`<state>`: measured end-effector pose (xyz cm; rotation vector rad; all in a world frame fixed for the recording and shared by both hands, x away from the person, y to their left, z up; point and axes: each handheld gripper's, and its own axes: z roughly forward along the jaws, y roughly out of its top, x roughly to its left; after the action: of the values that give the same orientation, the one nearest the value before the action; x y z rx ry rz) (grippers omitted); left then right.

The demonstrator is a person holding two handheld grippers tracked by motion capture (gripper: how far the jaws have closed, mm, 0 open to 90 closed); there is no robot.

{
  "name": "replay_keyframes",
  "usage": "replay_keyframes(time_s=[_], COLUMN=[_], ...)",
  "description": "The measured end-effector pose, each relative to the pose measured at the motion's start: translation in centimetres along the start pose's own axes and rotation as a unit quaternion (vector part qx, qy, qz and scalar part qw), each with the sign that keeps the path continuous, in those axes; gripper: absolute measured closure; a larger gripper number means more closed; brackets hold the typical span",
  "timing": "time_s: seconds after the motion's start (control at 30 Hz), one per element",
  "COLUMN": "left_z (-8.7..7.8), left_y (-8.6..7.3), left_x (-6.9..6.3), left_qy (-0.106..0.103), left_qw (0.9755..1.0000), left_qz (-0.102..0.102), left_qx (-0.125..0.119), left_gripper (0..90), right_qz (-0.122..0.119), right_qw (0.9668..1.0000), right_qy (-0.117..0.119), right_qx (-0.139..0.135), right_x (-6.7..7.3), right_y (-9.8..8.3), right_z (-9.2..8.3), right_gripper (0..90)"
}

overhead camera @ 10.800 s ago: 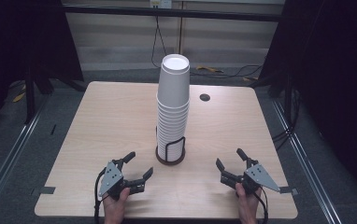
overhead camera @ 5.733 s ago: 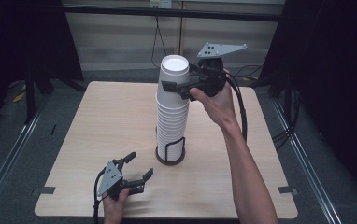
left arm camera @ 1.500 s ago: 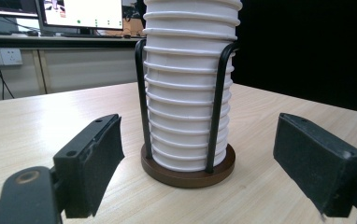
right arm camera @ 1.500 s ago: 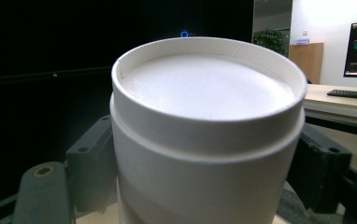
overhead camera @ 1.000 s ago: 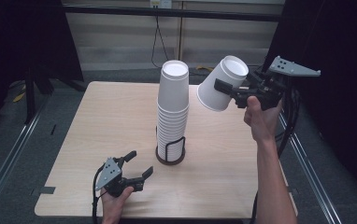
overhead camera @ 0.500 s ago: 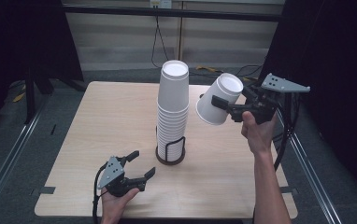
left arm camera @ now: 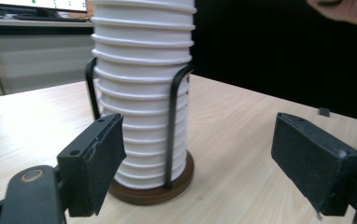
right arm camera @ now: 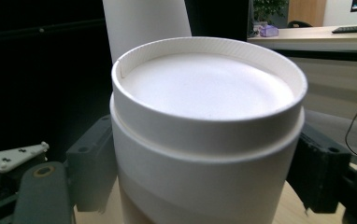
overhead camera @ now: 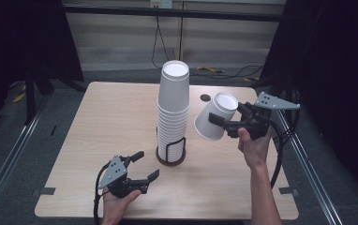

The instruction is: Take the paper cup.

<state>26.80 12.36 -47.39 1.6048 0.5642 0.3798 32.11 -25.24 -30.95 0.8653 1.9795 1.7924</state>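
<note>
A tall stack of white paper cups (overhead camera: pixel 173 108) stands upside down in a black wire holder (overhead camera: pixel 171 152) on a round brown base, mid-table. To its right, my right gripper (overhead camera: pixel 226 113) is shut on a single white cup (overhead camera: pixel 214 118), held tilted in the air with its bottom up; in the right gripper view the cup (right arm camera: pixel 207 121) sits between both pads. My left gripper (overhead camera: pixel 149 164) rests near the front edge, left of the holder, facing the stack (left arm camera: pixel 141 93). Its jaws have just been closing a little and stand apart with nothing between them.
The wooden table (overhead camera: pixel 111 117) has a small dark round spot (overhead camera: pixel 205 98) behind the stack and grey tape marks (overhead camera: pixel 43 191) at its front corners. Metal rails run along both sides, with dark curtains beyond. A cable (overhead camera: pixel 276 159) hangs from the right gripper.
The right hand has come down and in toward the table with the cup still gripped. The left gripper has stayed where it was.
</note>
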Motion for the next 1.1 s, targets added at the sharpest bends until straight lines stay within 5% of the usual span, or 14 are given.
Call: replay_keyframes(time_s=[0.63,1.1], left_z=[2.0,3.4], left_y=[1.2,1.6], left_x=[-1.5,-2.6], left_qy=[-0.054,-0.065], left_qw=[0.9984,0.9976], left_qz=[0.015,0.026], left_qx=[0.007,0.003], left_gripper=[15.8,15.6], right_qz=[0.019,0.021], right_qw=[0.9995,0.9987], right_qy=[0.016,0.031], right_qx=[0.018,0.034], right_x=[1.4,2.6], right_y=[-4.6,-7.0], right_z=[0.2,0.9], right_gripper=[21.4,21.5])
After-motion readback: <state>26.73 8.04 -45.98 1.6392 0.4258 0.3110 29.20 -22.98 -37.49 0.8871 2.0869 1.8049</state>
